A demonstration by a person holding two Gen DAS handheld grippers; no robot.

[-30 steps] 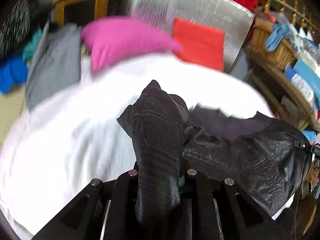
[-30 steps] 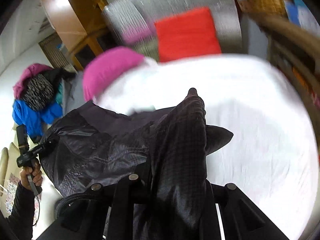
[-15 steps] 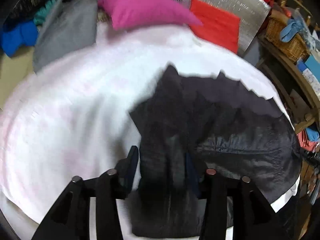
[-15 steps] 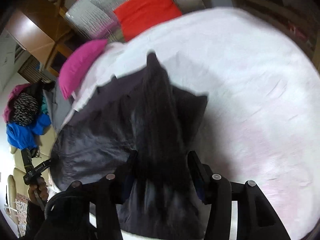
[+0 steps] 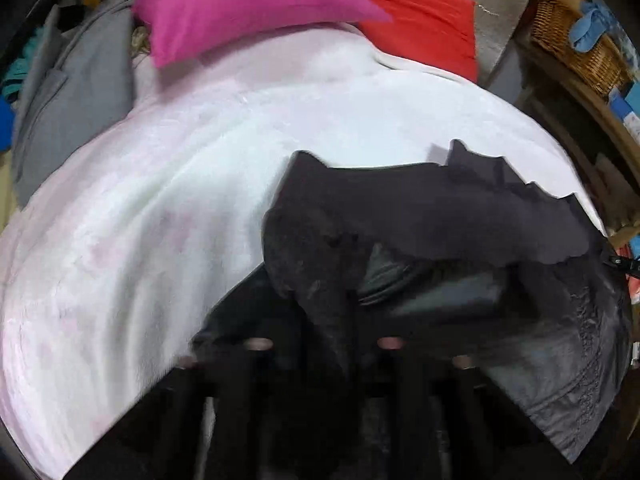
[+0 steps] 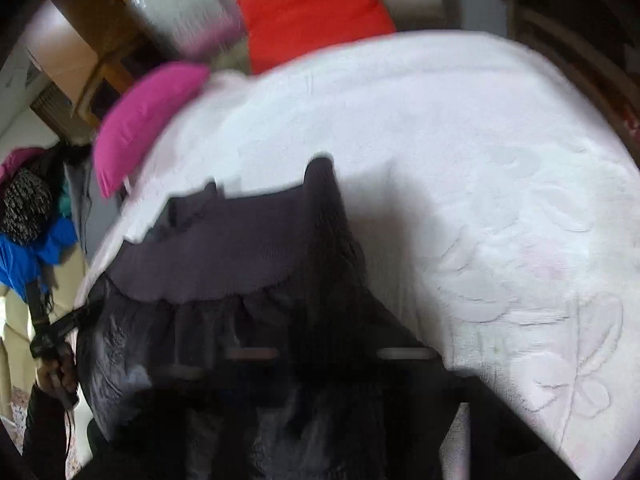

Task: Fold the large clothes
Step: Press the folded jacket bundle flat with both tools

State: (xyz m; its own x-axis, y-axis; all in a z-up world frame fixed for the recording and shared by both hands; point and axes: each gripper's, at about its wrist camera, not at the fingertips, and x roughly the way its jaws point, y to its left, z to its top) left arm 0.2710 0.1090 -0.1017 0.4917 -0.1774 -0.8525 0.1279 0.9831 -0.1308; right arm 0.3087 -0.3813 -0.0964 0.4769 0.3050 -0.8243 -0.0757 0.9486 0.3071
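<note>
Though motion blur smears the bottom of the left wrist view, the left gripper (image 5: 324,344) can be made out as dark bars with pale rivets, and a bunched fold of the dark jacket (image 5: 460,240) runs down between its fingers. Its jaws are closing on that fold; whether the pads already press it is hard to tell in the blur, though cloth fills the gap. The jacket spreads over the lower right of the frame on the white blanket (image 5: 160,200) of the bed, its ribbed hem uppermost and its shiny quilted body toward the right edge, where the fisheye rim cuts it off. A magenta pillow (image 5: 240,4) lies at upper centre, an orange cushion (image 5: 420,28) to its right, grey clothing (image 5: 68,100) at upper left and a wicker basket (image 5: 576,48) at upper right, partly cropped.

Seen from the right wrist view, the right gripper (image 6: 332,354) is also blurred and mostly dark, with its jaws drawn together on a ridge of the jacket (image 6: 224,240) that rises up the middle of the frame. The garment fills the lower left and hides the fingertips. Embossed blanket (image 6: 500,200) covers the right half. At the left edge a hand (image 6: 60,376) grips a black handle, only partly in frame. The magenta pillow (image 6: 144,116) and orange cushion (image 6: 316,12) sit at the top, streaked.
</note>
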